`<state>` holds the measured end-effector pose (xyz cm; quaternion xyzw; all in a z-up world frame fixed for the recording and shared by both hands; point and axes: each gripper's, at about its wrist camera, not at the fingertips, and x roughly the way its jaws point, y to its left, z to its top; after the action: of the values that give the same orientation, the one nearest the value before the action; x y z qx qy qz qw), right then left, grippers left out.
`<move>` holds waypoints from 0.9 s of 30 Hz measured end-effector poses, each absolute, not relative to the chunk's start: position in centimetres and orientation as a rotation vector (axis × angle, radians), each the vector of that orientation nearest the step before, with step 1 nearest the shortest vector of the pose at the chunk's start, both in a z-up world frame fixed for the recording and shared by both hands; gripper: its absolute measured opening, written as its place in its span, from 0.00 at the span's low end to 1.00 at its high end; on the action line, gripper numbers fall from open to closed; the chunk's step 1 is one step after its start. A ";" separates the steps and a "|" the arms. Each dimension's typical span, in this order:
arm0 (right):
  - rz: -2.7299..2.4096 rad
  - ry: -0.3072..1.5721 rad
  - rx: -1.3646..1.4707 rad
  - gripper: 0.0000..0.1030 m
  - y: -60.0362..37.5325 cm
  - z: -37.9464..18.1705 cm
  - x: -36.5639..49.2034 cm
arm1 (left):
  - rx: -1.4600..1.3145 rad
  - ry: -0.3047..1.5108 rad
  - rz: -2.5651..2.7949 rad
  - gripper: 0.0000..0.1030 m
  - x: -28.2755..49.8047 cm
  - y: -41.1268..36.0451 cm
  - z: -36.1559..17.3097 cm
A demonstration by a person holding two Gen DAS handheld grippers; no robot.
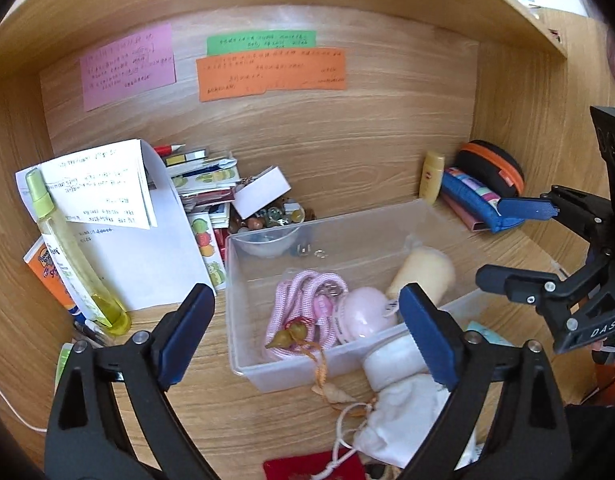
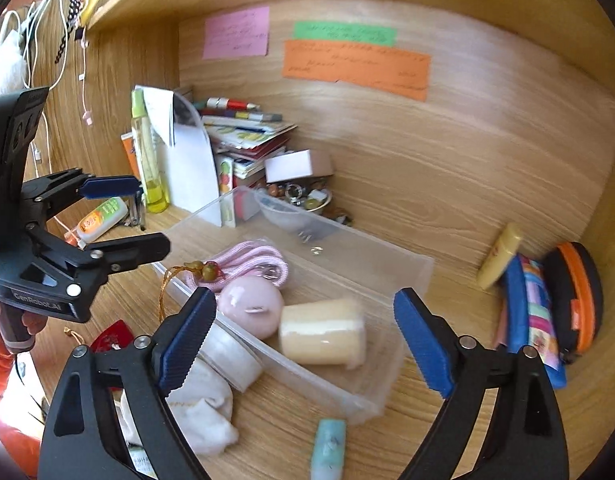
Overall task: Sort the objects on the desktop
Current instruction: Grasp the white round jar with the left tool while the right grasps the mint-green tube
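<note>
A clear plastic box [image 1: 243, 304] [image 2: 407, 276] sits mid-desk. It holds a pink cord [image 1: 307, 292] [image 2: 251, 256], a pink ball [image 1: 365, 314] [image 2: 251, 308], a cream bottle [image 1: 423, 276] [image 2: 323, 336] and a small clear bowl [image 1: 267, 244]. A brown gourd charm [image 1: 291, 334] hangs over its front wall. My left gripper [image 1: 303, 340] [image 2: 123, 216] is open and empty, over the box's front left corner. My right gripper [image 2: 307, 348] [image 1: 503, 240] is open and empty, above the box's near right side.
A white jar [image 2: 231, 356], white cloth [image 1: 407, 412] and red pouch [image 1: 315, 468] lie in front of the box. A teal tube [image 2: 327, 448] lies near. Papers, cards, a yellow spray bottle [image 1: 75, 264] stand back left. Pouches [image 2: 539, 300] and a yellow tube [image 2: 499, 256] lie right.
</note>
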<state>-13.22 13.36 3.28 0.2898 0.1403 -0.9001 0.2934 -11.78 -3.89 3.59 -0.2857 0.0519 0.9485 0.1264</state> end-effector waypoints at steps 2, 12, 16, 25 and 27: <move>-2.420 0.371 0.754 0.87 14.3 3.6 -12.6 | -0.834 0.142 2.755 0.93 -11.3 -3.5 3.7; -2.473 0.361 0.777 0.90 18.5 2.5 -10.6 | -0.997 0.108 2.666 0.93 -11.0 -0.2 0.7; -2.470 0.386 0.836 0.90 19.5 0.7 -10.2 | -1.050 0.110 2.630 0.93 -10.9 1.2 -0.6; -2.389 0.366 0.956 0.89 20.5 -3.0 -10.0 | -1.114 0.043 2.593 0.93 -11.2 2.0 -2.2; -2.371 0.367 0.982 0.88 20.5 -3.7 -10.1 | -1.151 0.008 2.580 0.93 -11.6 1.9 -2.7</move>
<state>-10.06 20.52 -3.70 0.3645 0.1362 -0.8803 0.2712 -11.57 1.88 -2.73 -0.4024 0.0029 0.9018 0.1578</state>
